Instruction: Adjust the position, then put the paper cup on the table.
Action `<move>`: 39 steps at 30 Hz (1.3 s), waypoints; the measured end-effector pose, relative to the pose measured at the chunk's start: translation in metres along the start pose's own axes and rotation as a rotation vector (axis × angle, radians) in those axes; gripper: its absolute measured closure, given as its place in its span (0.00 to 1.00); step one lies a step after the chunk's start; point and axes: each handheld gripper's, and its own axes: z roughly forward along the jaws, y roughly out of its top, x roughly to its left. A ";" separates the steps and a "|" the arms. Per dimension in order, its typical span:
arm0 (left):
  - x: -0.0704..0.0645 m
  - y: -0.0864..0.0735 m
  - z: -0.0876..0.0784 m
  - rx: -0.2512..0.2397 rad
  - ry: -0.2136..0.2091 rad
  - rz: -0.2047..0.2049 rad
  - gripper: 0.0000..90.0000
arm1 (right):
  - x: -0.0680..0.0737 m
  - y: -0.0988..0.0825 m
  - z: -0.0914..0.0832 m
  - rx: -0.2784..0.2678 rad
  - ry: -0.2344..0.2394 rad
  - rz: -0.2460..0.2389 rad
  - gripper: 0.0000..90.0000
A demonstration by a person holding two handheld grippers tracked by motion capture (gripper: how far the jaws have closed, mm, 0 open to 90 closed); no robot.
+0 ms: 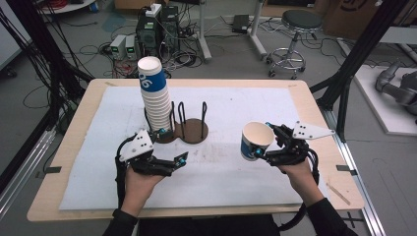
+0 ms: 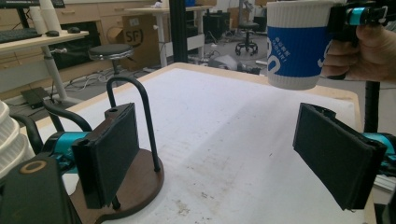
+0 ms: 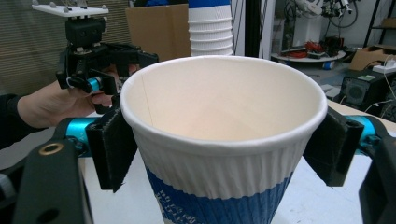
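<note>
A white paper cup with a blue band (image 1: 253,138) hangs above the table's right half, mouth tilted toward me. My right gripper (image 1: 263,140) is shut on it, and its pads (image 3: 114,149) press the ribbed wall (image 3: 219,135) just under the rim. A tall stack of the same cups (image 1: 154,98) stands in a dark wooden rack (image 1: 194,132) with black wire hoops (image 2: 140,112). Just in front of the rack my left gripper (image 1: 172,145) hovers open, with nothing between its pads (image 2: 109,154). The held cup (image 2: 295,44) shows at the upper right of the left gripper view.
A white mat (image 1: 226,172) covers most of the wooden table (image 1: 74,147). Behind the table are a stool (image 1: 294,29), computer boxes (image 1: 147,29) and loose cables on the floor. Black frame posts (image 1: 354,64) rise at the table's right side.
</note>
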 end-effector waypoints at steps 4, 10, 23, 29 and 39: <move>0.000 0.001 0.000 -0.006 -0.004 0.004 0.16 | 0.000 0.002 0.000 -0.004 -0.005 0.000 0.24; -0.003 0.001 0.001 0.003 -0.003 0.008 0.16 | 0.001 0.002 0.000 -0.004 -0.003 -0.003 0.24; -0.003 0.001 0.002 0.006 -0.007 0.009 0.16 | 0.003 0.004 0.000 -0.006 -0.001 -0.009 0.24; -0.002 -0.004 0.002 0.006 0.000 -0.011 0.16 | 0.003 0.005 0.000 -0.006 0.003 -0.010 0.24; 0.001 -0.010 0.003 0.003 0.019 -0.049 0.16 | 0.001 0.011 -0.002 -0.010 -0.008 -0.037 0.24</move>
